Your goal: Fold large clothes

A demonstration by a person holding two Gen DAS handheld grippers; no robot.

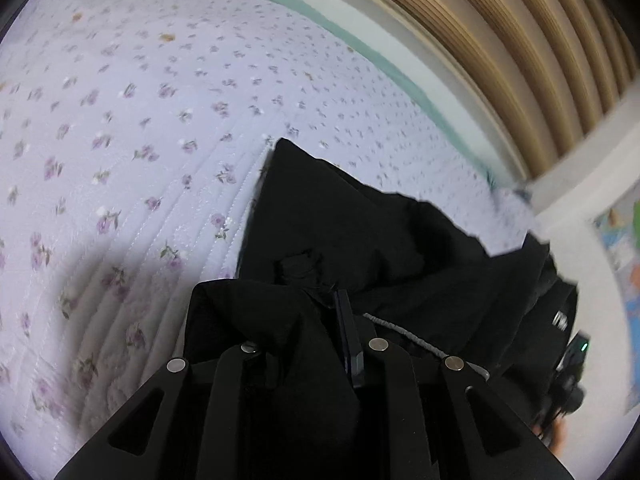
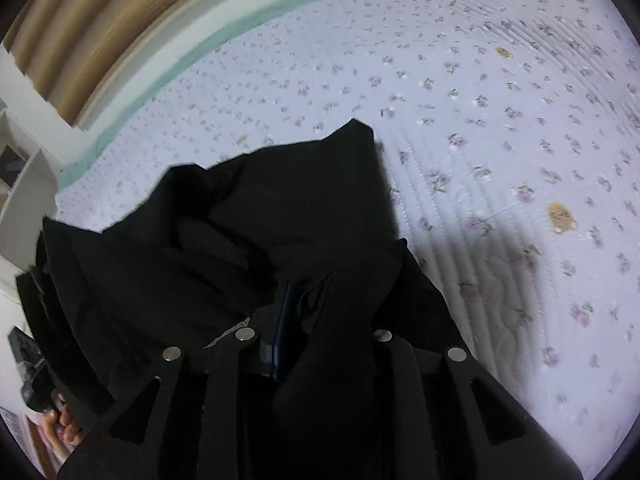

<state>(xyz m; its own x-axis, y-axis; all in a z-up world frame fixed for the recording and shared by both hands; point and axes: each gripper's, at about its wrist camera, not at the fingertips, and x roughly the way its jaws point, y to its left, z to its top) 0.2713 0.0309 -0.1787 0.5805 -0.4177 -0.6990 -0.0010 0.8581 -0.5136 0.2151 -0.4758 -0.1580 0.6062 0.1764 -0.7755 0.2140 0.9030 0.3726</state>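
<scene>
A large black garment [image 1: 360, 220] hangs between my two grippers, lifted above the bed; it also fills the middle of the right wrist view [image 2: 260, 216]. My left gripper [image 1: 320, 296] is shut on a bunched edge of the garment, whose cloth drapes over its fingers. My right gripper [image 2: 304, 292] is shut on another edge of the same garment. The other gripper shows at the right edge of the left wrist view [image 1: 568, 360] and at the left edge of the right wrist view [image 2: 32, 368]. A grey cord [image 1: 404, 334] of the garment lies by the left gripper.
A lilac quilted bedspread [image 1: 140, 120] with small flowers lies below, also in the right wrist view [image 2: 500, 140]. A teal sheet edge [image 1: 360, 48] and a wooden slatted wall [image 1: 500, 40] run along the far side. White furniture [image 2: 24, 200] stands at left.
</scene>
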